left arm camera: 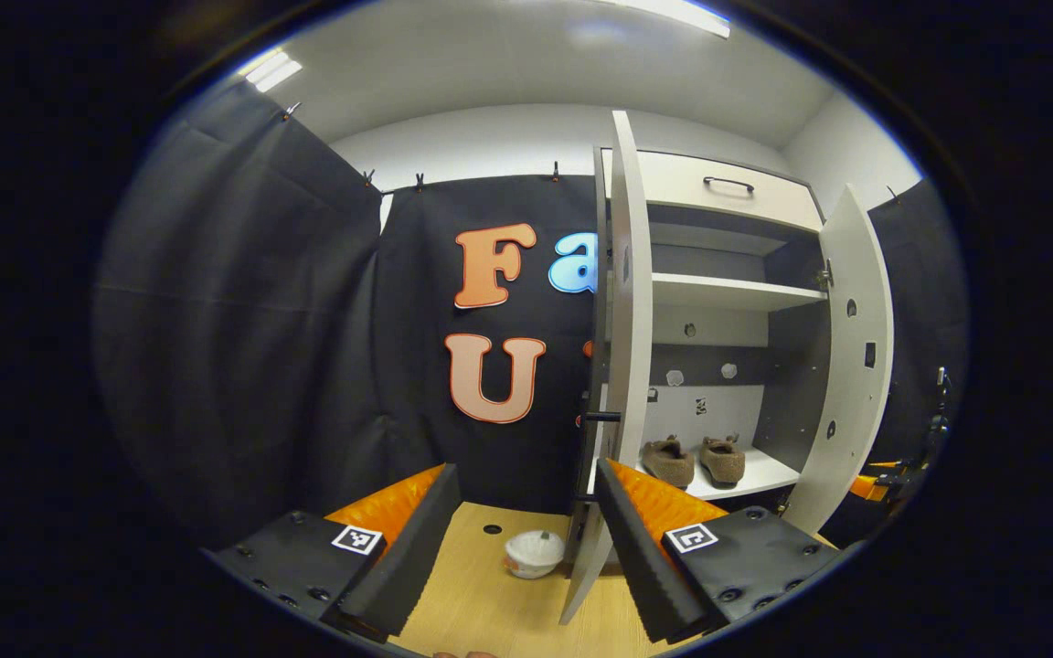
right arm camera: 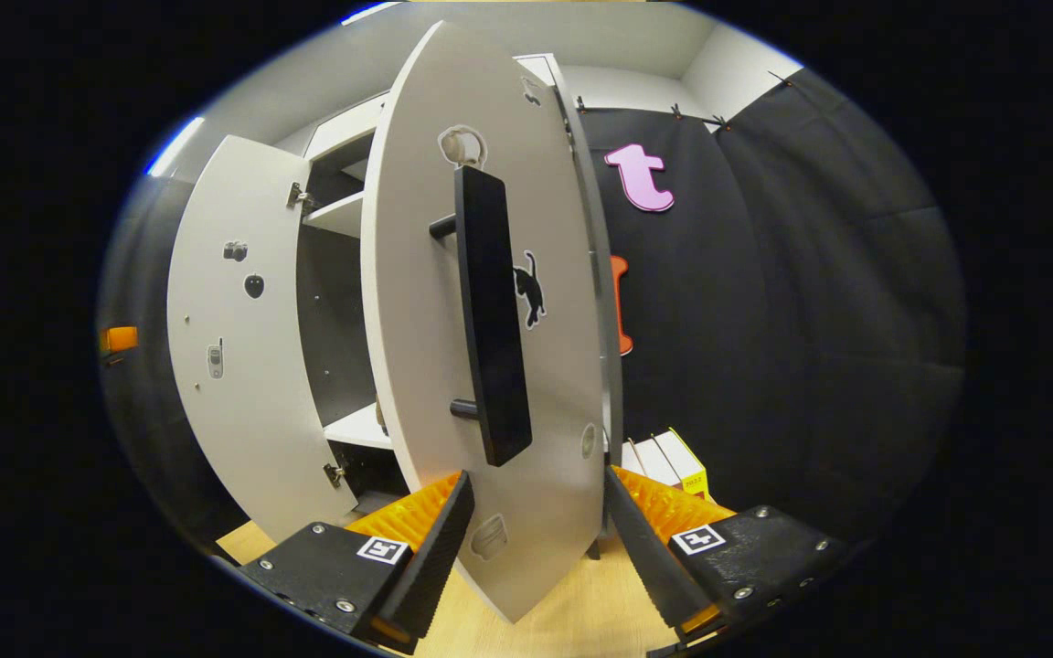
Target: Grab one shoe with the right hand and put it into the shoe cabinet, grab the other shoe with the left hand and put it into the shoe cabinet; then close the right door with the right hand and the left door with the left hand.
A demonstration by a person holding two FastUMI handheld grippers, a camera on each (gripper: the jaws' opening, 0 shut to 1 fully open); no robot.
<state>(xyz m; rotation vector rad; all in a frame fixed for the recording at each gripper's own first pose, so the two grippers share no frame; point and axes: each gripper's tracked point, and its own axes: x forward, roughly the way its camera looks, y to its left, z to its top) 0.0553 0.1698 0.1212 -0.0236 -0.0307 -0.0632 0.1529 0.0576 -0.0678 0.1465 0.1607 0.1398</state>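
In the left gripper view, my left gripper (left arm camera: 526, 539) has its fingers spread wide with nothing between them but bare wooden floor (left arm camera: 481, 594). The shoe cabinet (left arm camera: 728, 338) stands at about two o'clock with both doors swung out. The left door (left arm camera: 625, 366) is edge-on to me at one o'clock, its lower corner reaching down just beside my right-hand finger. The right door (left arm camera: 851, 356) is angled open at three o'clock. Both shoes (left arm camera: 693, 461) sit side by side on the bottom shelf (left arm camera: 764, 471), long axes running front to back; I cannot tell toe from heel. A small white bowl (left arm camera: 534, 553) sits on the floor at six o'clock, just beside the door's foot.

In the right gripper view, my right gripper (right arm camera: 531, 539) is also wide open and holding nothing, and the right door (right arm camera: 490, 347) fills twelve o'clock, its lower edge dipping between the fingers. Its long black handle (right arm camera: 490, 320) runs vertically. The left door (right arm camera: 243, 338) stands open at nine o'clock, with open room between the two. Some boxes (right arm camera: 673, 466) stand at five o'clock.
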